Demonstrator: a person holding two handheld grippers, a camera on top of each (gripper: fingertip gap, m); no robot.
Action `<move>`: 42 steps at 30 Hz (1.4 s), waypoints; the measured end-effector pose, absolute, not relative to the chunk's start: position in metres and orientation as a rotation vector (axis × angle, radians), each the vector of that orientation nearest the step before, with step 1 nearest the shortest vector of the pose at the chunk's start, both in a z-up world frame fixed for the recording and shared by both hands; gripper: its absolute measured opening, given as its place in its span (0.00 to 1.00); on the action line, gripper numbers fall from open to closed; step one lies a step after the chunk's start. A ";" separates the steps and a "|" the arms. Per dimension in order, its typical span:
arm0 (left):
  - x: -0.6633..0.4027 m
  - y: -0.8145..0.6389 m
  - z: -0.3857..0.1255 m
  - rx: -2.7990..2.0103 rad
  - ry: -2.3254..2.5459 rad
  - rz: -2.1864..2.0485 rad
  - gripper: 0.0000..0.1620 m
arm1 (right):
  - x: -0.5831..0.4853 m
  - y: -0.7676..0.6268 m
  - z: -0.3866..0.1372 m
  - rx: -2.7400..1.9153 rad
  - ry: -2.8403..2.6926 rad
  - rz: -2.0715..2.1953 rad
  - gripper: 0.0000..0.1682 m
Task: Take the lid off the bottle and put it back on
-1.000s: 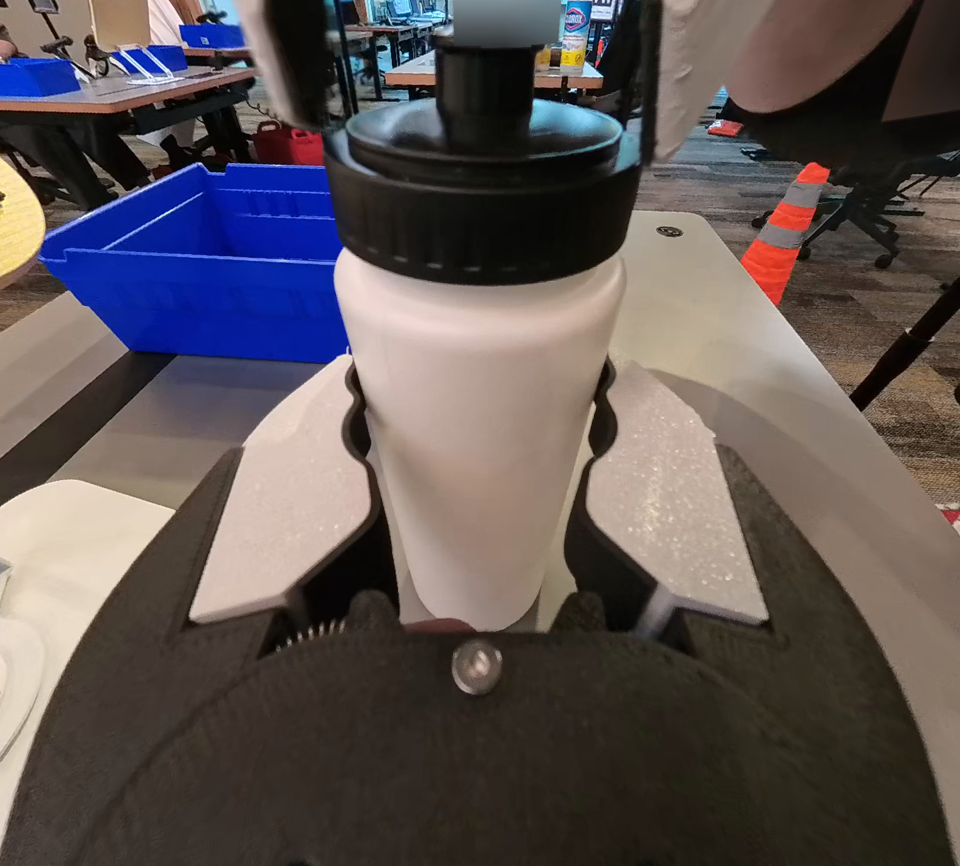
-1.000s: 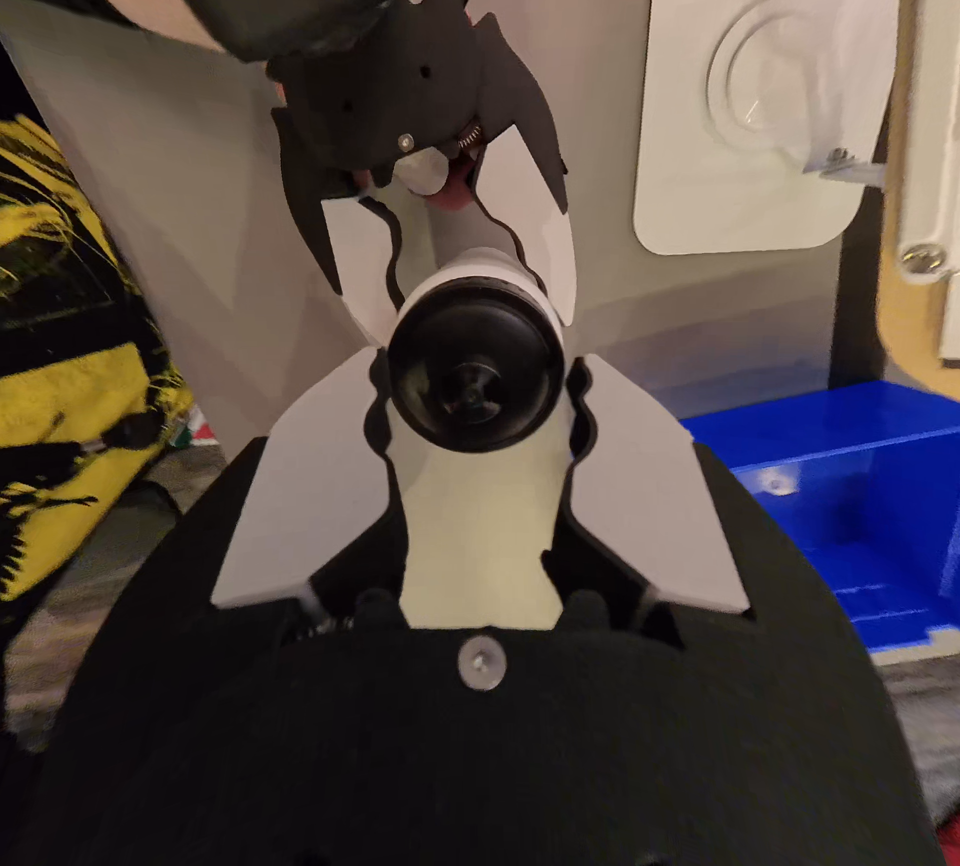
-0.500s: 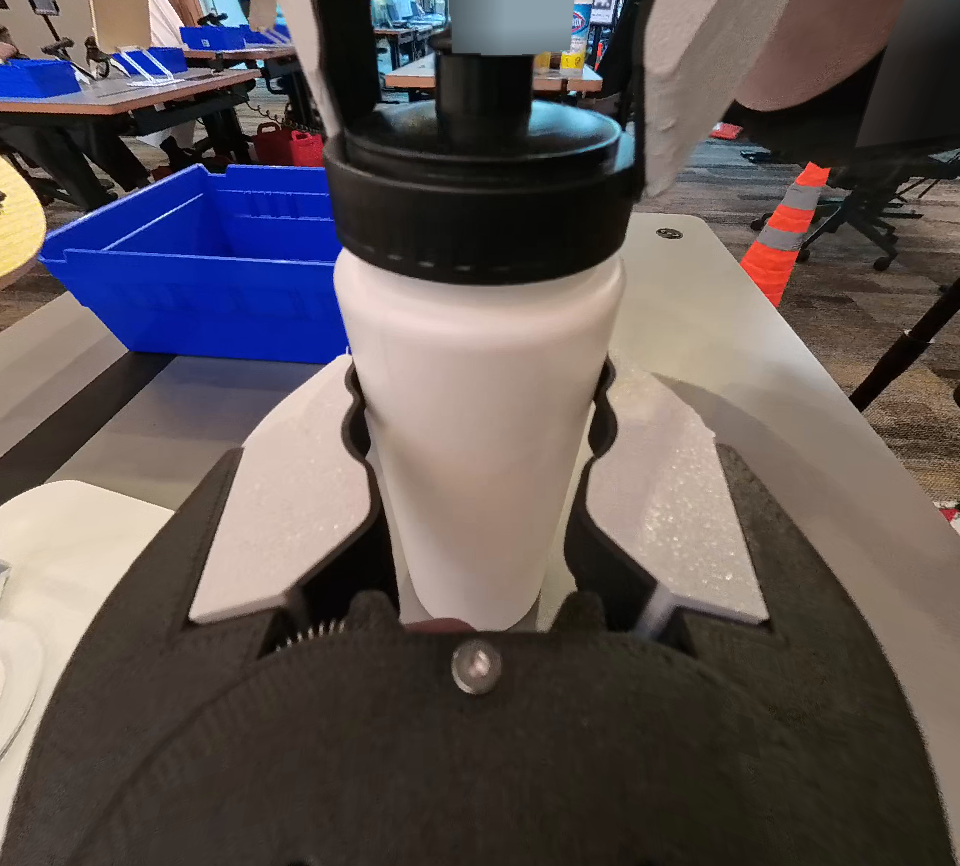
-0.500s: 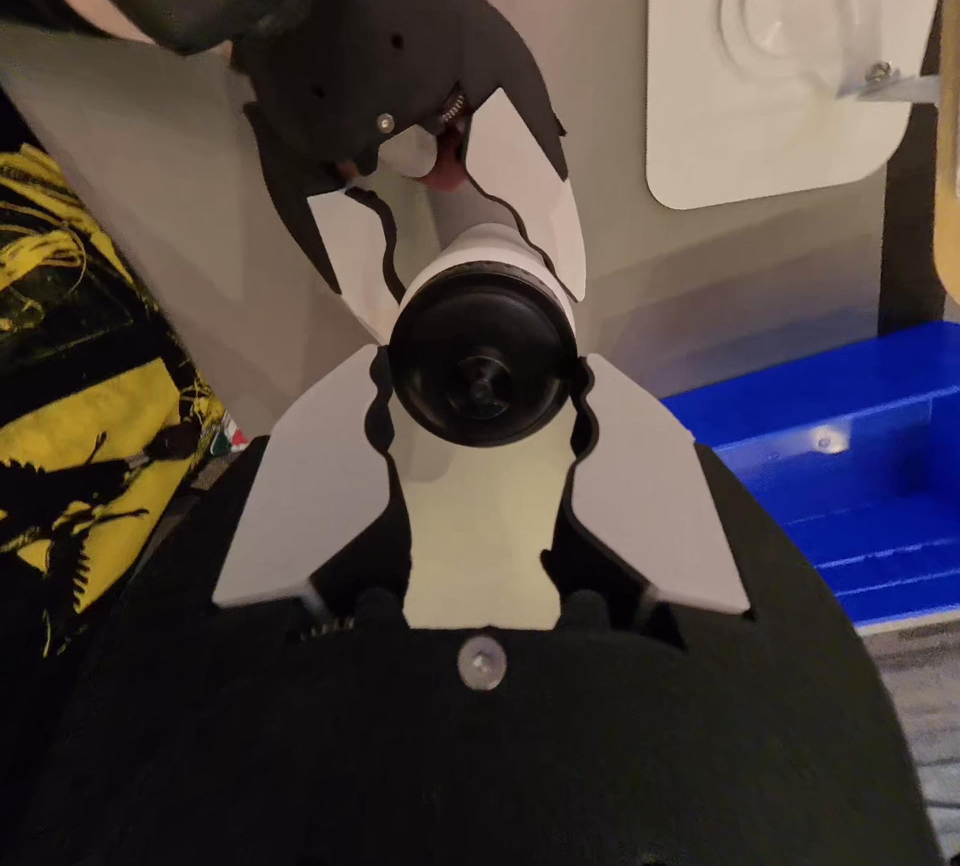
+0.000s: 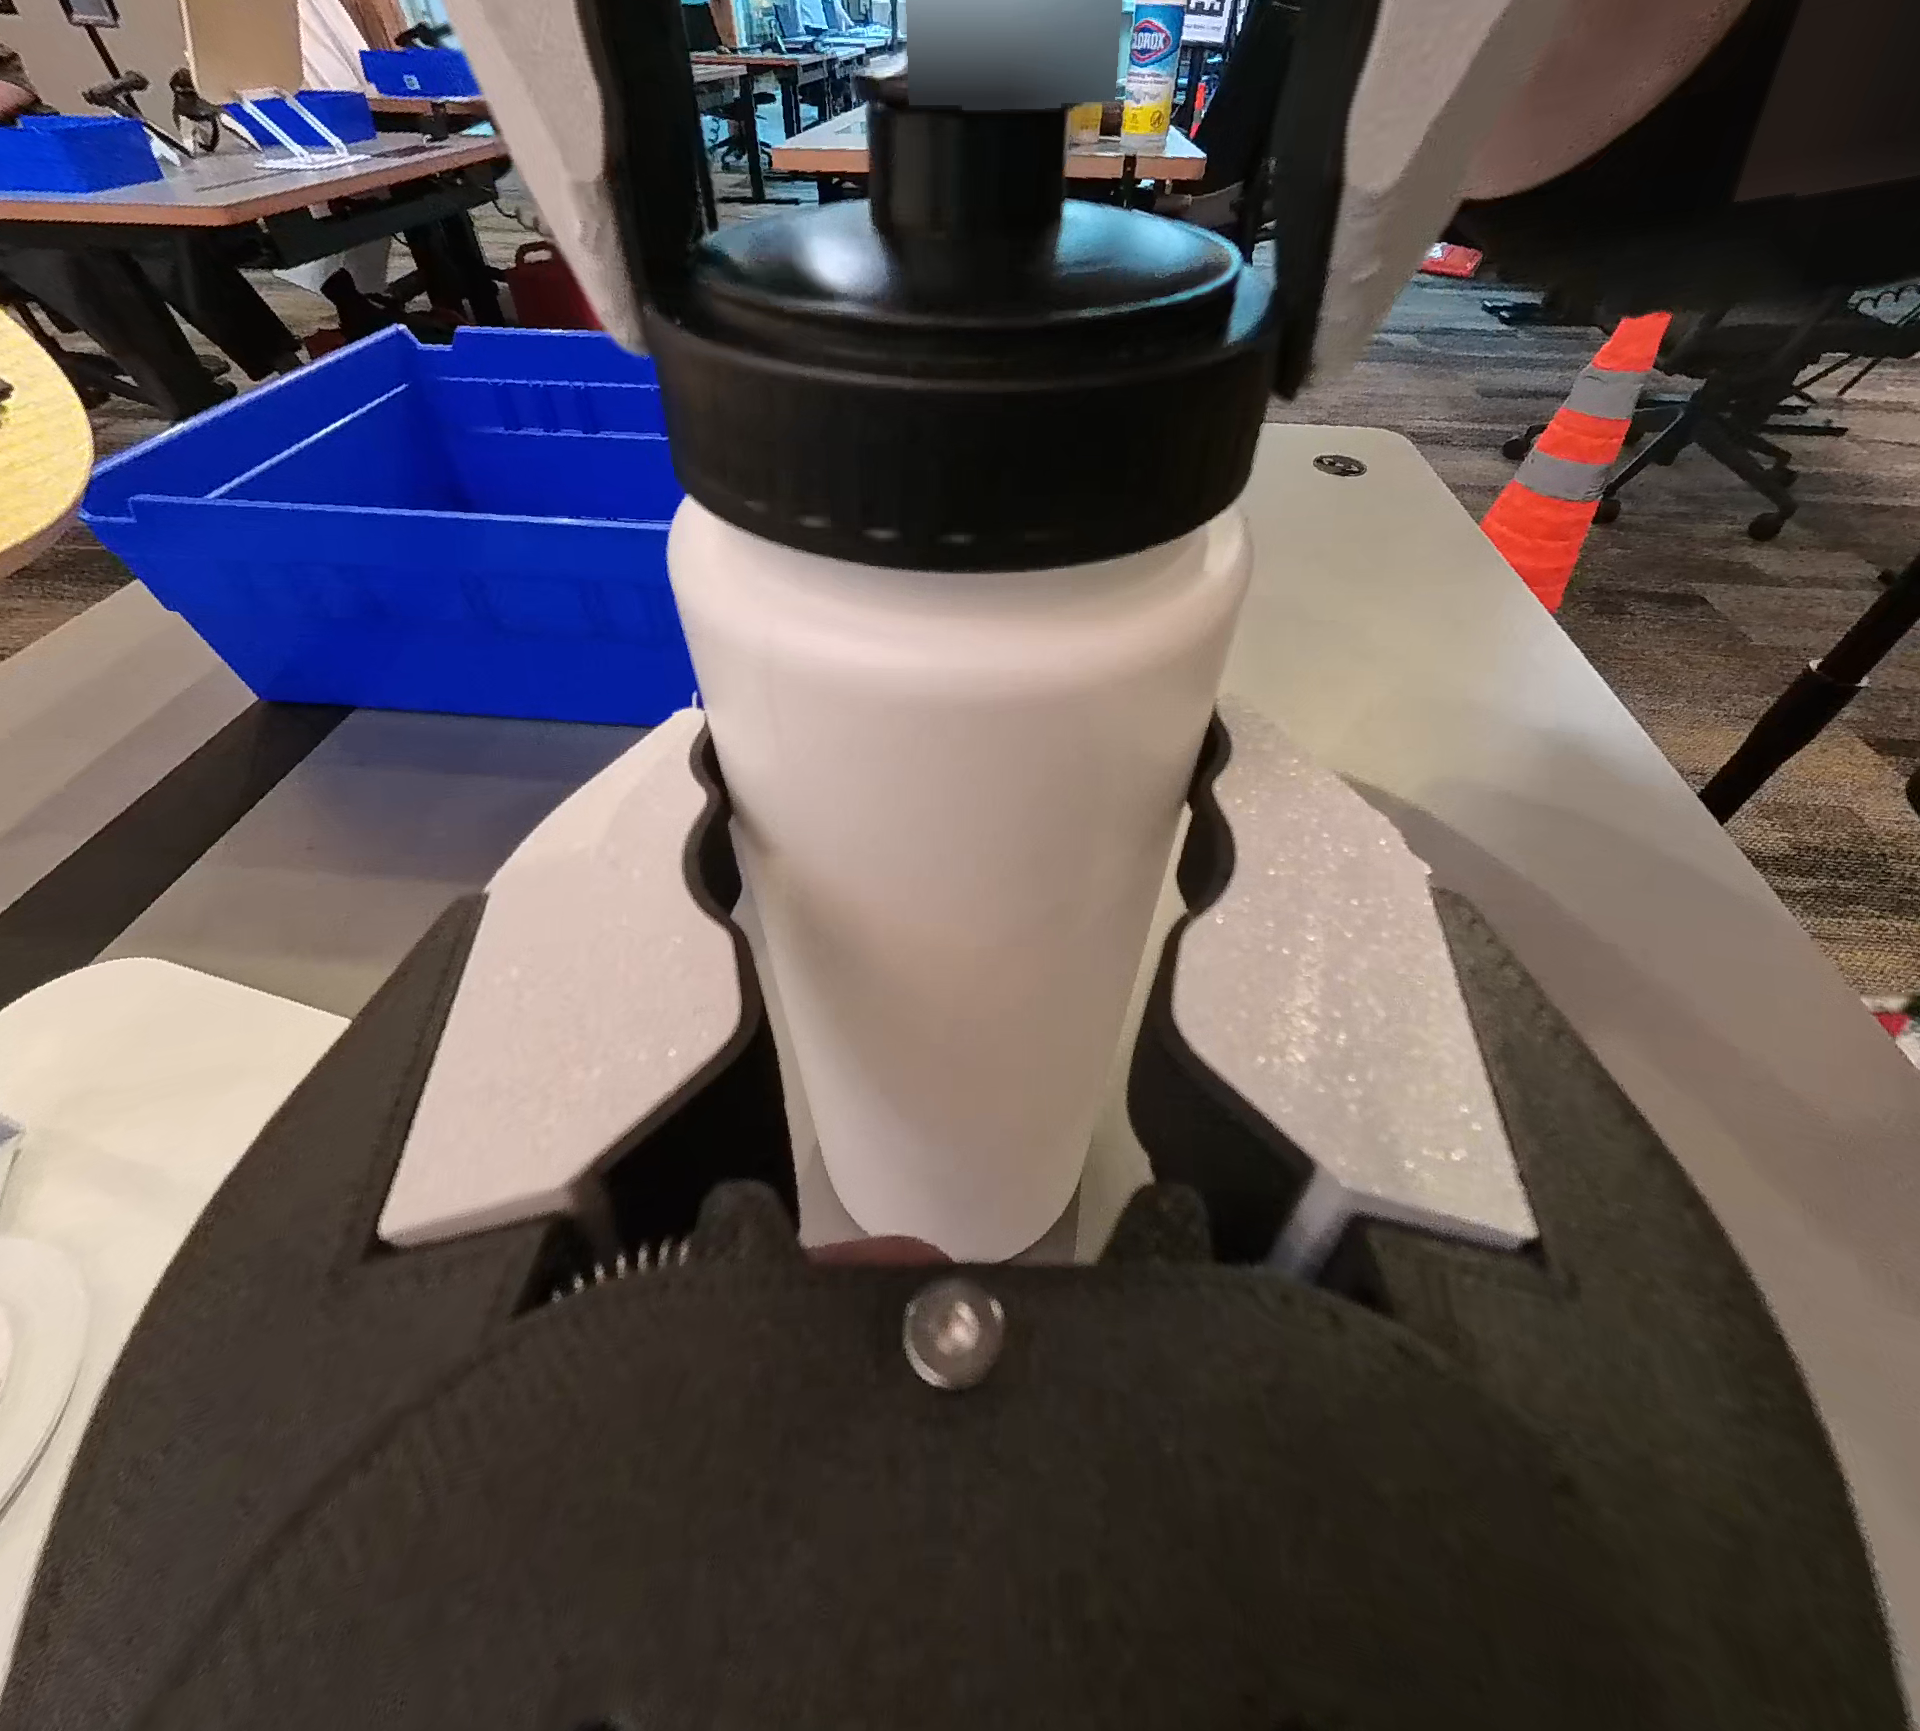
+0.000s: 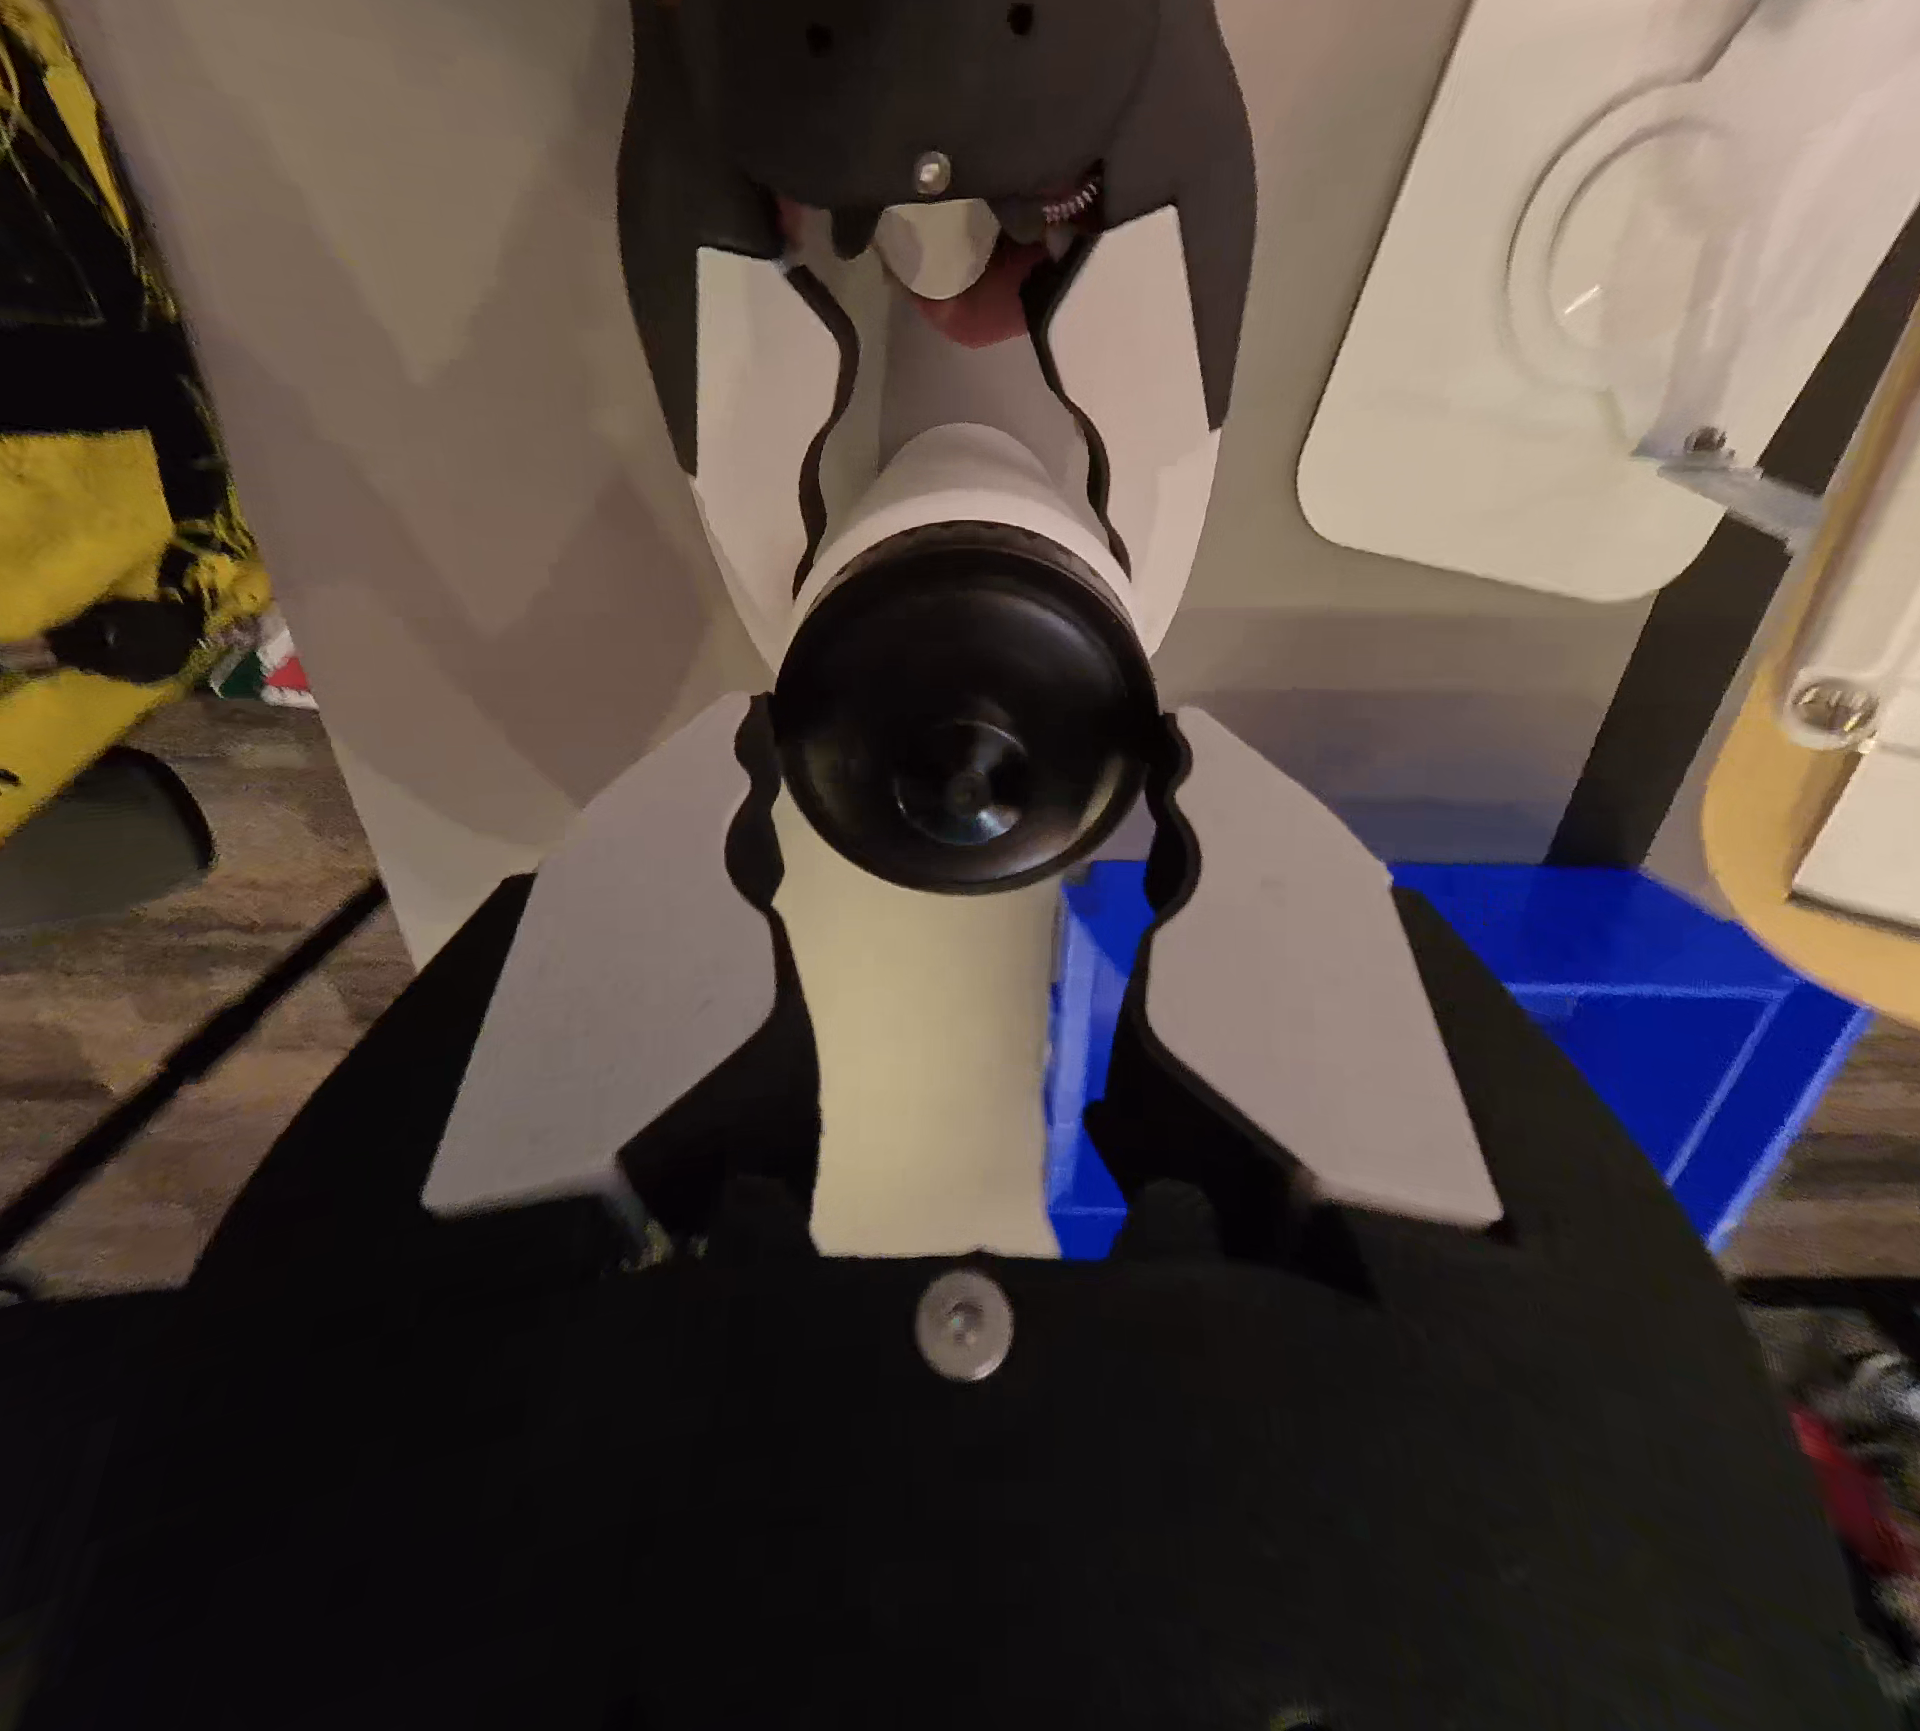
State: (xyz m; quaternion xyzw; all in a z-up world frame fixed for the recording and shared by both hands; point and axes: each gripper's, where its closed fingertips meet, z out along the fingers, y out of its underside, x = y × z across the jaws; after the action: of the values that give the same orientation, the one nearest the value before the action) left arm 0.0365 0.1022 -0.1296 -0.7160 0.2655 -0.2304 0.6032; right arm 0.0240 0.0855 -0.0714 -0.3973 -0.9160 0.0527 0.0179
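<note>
A white bottle (image 5: 956,850) with a black screw lid (image 5: 956,455) stands upright over the grey table (image 5: 1403,642). My left gripper (image 5: 956,746) is shut on the bottle's body. My right gripper (image 6: 961,736) comes down from above, and its jaws press on both sides of the lid (image 6: 966,725). Its white fingers (image 5: 540,123) show in the left wrist view, straddling the lid. The lid sits on the bottle's neck. In the right wrist view, the left gripper (image 6: 956,476) is seen from above, clamped on the bottle (image 6: 956,486). A blur patch hides the spout tip.
A blue bin (image 5: 416,538) stands on the table behind and left of the bottle; it also shows in the right wrist view (image 6: 1558,1058). A white board (image 5: 125,1110) lies at the near left. An orange cone (image 5: 1569,455) stands on the floor to the right.
My right gripper has turned about the lid's axis and sunk slightly, so its fingers now sit lower around the lid. The left gripper and the bottle have stayed put.
</note>
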 end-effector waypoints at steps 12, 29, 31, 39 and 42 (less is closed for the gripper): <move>0.037 0.102 -0.130 -1.658 0.621 -0.533 0.52 | 0.020 0.092 -0.066 -1.208 -2.786 0.146 0.49; 0.038 0.101 -0.130 -1.656 0.623 -0.535 0.52 | 0.024 0.086 -0.066 -1.287 -2.754 0.161 0.51; 0.038 0.101 -0.130 -1.655 0.621 -0.538 0.52 | 0.023 0.089 -0.068 -1.146 -2.806 0.097 0.54; 0.039 0.101 -0.130 -1.653 0.621 -0.544 0.52 | 0.025 0.086 -0.080 -1.334 -2.781 0.064 0.44; 0.039 0.101 -0.130 -1.651 0.625 -0.544 0.52 | 0.025 0.085 -0.080 -1.539 -2.664 0.080 0.44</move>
State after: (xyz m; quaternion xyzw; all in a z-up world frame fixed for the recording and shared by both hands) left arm 0.0392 0.1011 -0.1296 -0.7131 0.2698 -0.2351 0.6028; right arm 0.0246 0.0852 -0.0803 -0.4998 -0.8652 0.0259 0.0317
